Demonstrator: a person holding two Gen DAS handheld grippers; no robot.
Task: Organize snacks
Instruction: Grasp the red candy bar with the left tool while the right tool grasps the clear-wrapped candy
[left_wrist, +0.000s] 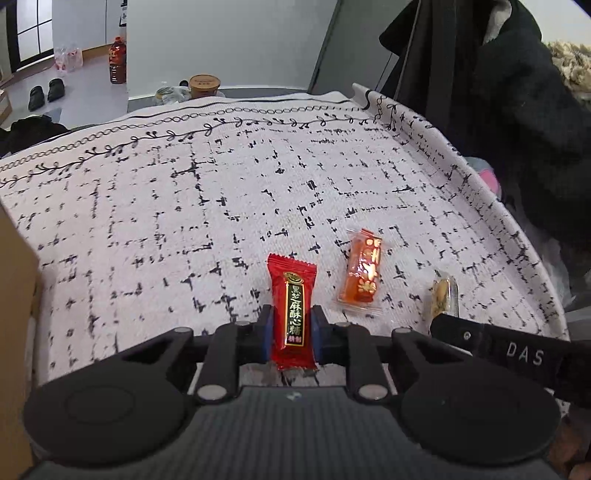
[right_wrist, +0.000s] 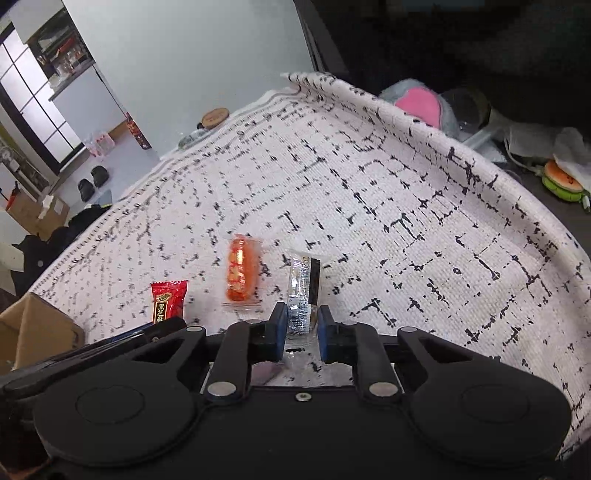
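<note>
A red wrapped candy (left_wrist: 293, 314) with gold Chinese lettering sits between the pads of my left gripper (left_wrist: 291, 332), which is shut on it, low over the patterned cloth. An orange wrapped candy (left_wrist: 362, 272) lies free on the cloth just to its right. A clear-wrapped nut snack (left_wrist: 445, 297) lies further right. In the right wrist view my right gripper (right_wrist: 302, 325) is shut on that clear-wrapped snack (right_wrist: 303, 290). The orange candy (right_wrist: 241, 275) and the red candy (right_wrist: 167, 301) lie to its left.
The white cloth with black marks (left_wrist: 221, 192) covers the table. A cardboard box (right_wrist: 33, 328) stands at the left edge. A dark coat (left_wrist: 498, 92) hangs at the back right. Plush toys (right_wrist: 421, 103) lie beyond the cloth's right edge.
</note>
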